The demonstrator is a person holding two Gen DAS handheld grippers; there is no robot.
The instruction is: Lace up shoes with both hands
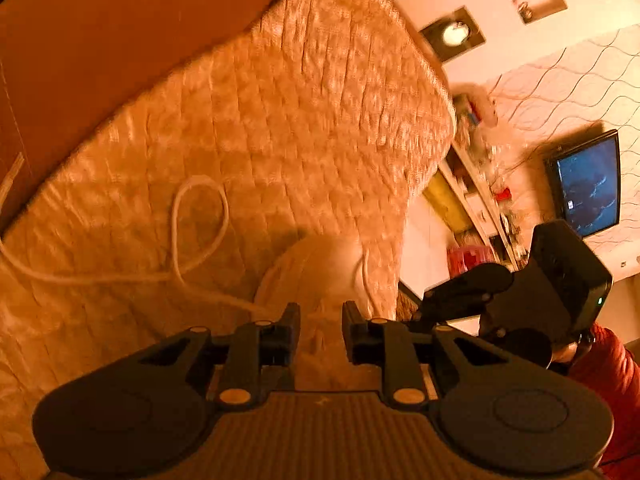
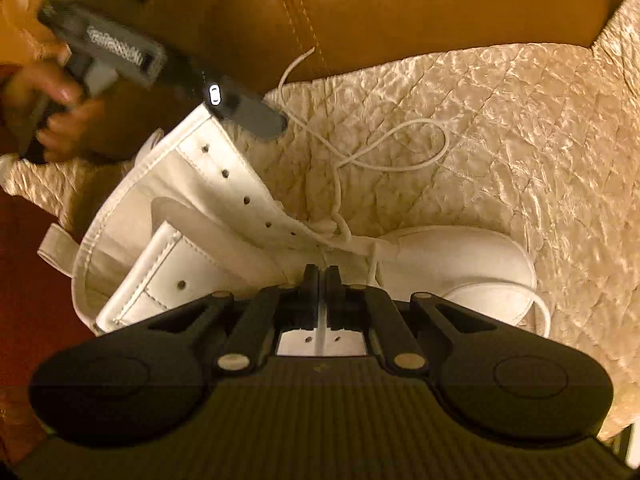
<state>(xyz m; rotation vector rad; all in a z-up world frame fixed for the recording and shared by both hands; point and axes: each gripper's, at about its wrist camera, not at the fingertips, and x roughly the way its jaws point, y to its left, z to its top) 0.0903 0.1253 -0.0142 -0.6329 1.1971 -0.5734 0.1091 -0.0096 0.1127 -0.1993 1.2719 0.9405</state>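
Note:
A white high-top boot point(image 2: 224, 240) lies on its side on a cream quilted cover point(image 2: 520, 140), toe cap to the right. Its open eyelet flaps show several empty holes. A white lace point(image 2: 400, 148) leaves the lowest eyelets and loops loosely over the cover. My right gripper point(image 2: 321, 276) hovers just over the boot's vamp, shut on a strand of that lace, which runs down between its pads. My left gripper point(image 1: 320, 316) stands open above the blurred toe point(image 1: 320, 264), nothing between its fingers; the lace loop point(image 1: 200, 220) lies to its left. In the right wrist view a hand point(image 2: 52, 92) holds the left gripper point(image 2: 256, 114) over the boot's collar.
The brown leather sofa back point(image 2: 360, 12) rises behind the cover. The cover's edge point(image 1: 416, 184) drops off on the right, and beyond it are a shelf unit point(image 1: 476, 200) and a wall-mounted screen point(image 1: 588, 188). A red sleeve point(image 1: 608, 368) is by the right gripper point(image 1: 440, 300).

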